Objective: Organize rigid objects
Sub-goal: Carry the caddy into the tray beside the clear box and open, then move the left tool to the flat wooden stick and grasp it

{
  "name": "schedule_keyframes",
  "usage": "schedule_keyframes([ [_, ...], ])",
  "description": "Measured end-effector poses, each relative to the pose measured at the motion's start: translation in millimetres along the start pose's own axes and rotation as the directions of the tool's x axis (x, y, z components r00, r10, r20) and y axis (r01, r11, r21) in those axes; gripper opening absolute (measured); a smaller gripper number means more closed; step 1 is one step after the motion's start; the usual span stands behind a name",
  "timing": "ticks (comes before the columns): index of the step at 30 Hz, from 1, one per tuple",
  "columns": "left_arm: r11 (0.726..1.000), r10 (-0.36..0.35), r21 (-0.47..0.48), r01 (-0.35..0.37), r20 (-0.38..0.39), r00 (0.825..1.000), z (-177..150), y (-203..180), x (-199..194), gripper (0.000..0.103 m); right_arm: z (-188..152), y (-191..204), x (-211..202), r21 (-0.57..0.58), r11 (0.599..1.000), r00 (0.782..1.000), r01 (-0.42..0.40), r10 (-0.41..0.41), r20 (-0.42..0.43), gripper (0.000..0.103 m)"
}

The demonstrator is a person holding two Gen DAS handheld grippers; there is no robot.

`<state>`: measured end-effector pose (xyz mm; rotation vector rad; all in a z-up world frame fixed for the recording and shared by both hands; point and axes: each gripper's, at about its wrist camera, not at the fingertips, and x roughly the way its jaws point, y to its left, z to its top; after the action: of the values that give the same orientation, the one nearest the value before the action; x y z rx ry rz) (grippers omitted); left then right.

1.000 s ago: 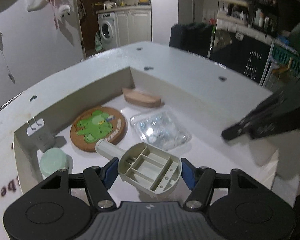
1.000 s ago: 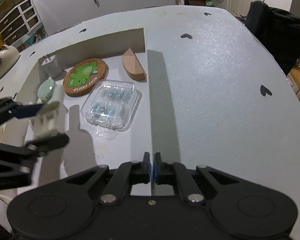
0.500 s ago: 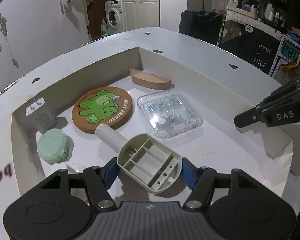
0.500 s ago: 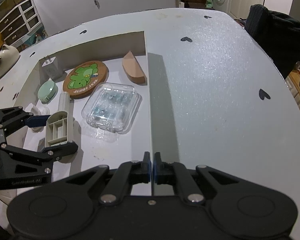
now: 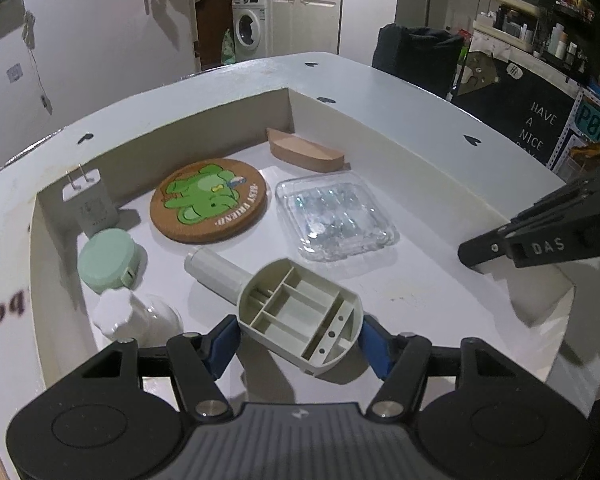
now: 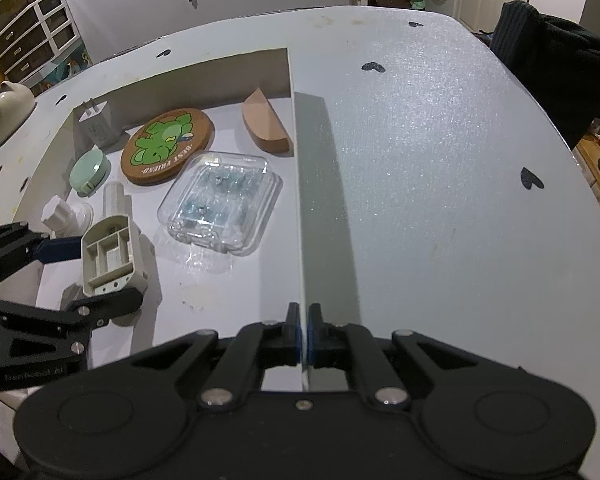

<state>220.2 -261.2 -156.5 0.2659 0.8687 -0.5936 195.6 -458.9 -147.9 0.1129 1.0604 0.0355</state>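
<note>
My left gripper [image 5: 299, 340] is shut on a beige plastic part [image 5: 296, 320] with a ribbed open face and a round stem. Its blue pads [image 5: 224, 344] press on the part's two sides. The part hangs low over the floor of a shallow white box [image 5: 380, 136], near the front; whether it touches the floor I cannot tell. In the right wrist view the same part [image 6: 108, 252] sits at the left between the left gripper's fingers [image 6: 108, 272]. My right gripper [image 6: 303, 320] is shut on the box's thin right wall [image 6: 301, 220].
In the box lie a cork coaster with a green elephant [image 5: 208, 200], a clear plastic case [image 5: 334, 216], a wooden boat-shaped block [image 5: 304, 154], a mint round case [image 5: 108, 260], a white plug adapter [image 5: 88, 200] and a white knobbed piece [image 5: 132, 316]. Grey tabletop [image 6: 440, 160] spreads to the right.
The left gripper has carried the beige part lower and toward the box's front, rolling a little. The white knobbed piece has come into view. The right gripper has stayed on the wall.
</note>
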Motion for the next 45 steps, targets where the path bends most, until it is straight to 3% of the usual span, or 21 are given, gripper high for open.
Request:
schedule_keyframes([
  [2,1.000,-0.001,-0.010,0.001,0.003,1.000,-1.0,-1.4,-0.8,0.069,0.3,0.0,0.3,-0.002,1.000,1.000,-0.001,0.001,0.000,0.004],
  [4,1.000,0.001,-0.026,-0.001,0.002,1.000,-1.5,-1.2,-1.6,0.080,0.3,-0.2,0.3,-0.002,1.000,1.000,-0.002,0.002,0.000,0.004],
  [19,0.993,0.025,-0.116,-0.016,0.071,0.997,8.2,-1.4,-37.6,0.100,-2.0,-0.3,-1.3,-0.027,1.000,1.000,-0.009,0.009,0.010,0.004],
  [31,0.969,0.128,-0.228,-0.090,0.158,0.979,14.6,11.6,-81.6,0.103,-2.5,-0.3,-1.5,-0.045,0.999,1.000,-0.014,0.015,0.017,0.004],
  [35,0.935,0.238,-0.308,-0.176,0.178,0.955,8.4,28.0,-94.0,0.103,-3.1,-0.1,-1.7,-0.051,0.999,1.000,-0.014,0.015,0.019,0.004],
  [45,0.789,0.448,-0.517,-0.331,0.115,0.887,-16.4,87.2,-117.4,0.103,-3.0,0.1,-2.0,-0.057,0.998,1.000,-0.014,0.015,0.018,0.004],
])
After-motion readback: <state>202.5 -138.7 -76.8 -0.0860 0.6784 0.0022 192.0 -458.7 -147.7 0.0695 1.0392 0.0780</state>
